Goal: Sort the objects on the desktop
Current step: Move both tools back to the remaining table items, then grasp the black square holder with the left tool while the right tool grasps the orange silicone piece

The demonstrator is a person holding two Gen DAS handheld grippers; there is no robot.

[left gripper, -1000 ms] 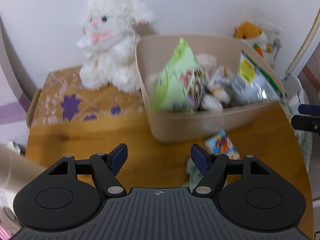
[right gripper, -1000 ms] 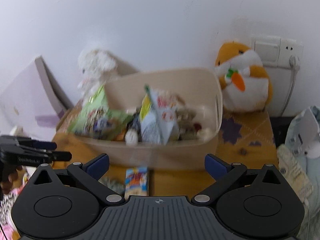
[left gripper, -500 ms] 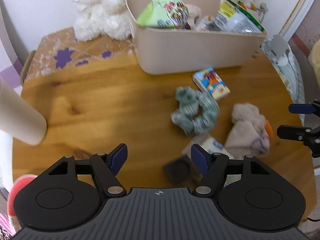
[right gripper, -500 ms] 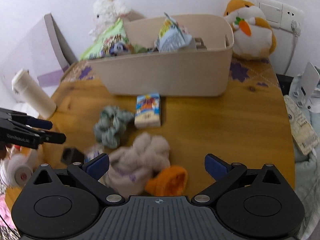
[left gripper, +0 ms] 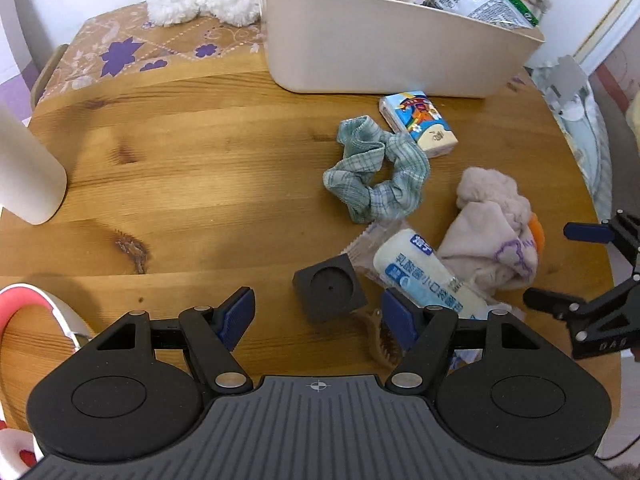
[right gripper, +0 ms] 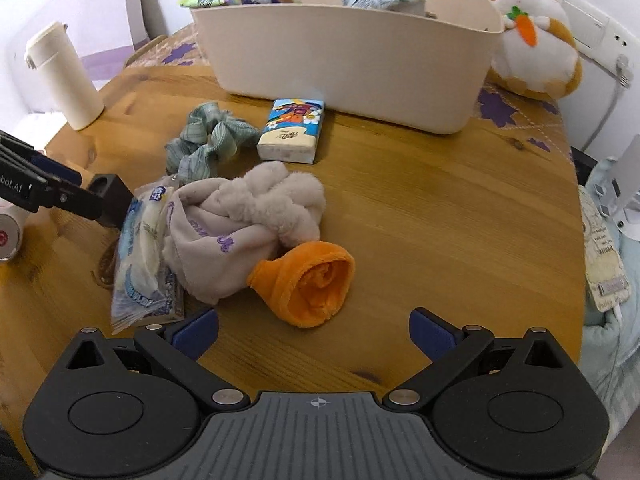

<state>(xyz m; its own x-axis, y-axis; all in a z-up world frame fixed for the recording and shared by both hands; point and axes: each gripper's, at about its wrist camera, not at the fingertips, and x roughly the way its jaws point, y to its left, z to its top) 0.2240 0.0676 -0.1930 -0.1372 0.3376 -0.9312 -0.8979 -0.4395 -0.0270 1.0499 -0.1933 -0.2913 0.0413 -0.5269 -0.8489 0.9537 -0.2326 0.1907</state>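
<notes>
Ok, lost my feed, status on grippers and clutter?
Left gripper open, right gripper open, both empty. Scrunchie, tissue pack loose beside bin. Nothing blocking.

On the wooden worktop (right gripper: 420, 208), an orange plush cone (right gripper: 308, 284) touches a grey plush toy (right gripper: 256, 216) before a beige bin (right gripper: 352, 64).

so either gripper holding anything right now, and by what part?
Nothing held. Left gripper and right gripper are both open, with only bare wooden table between their pads.
</notes>
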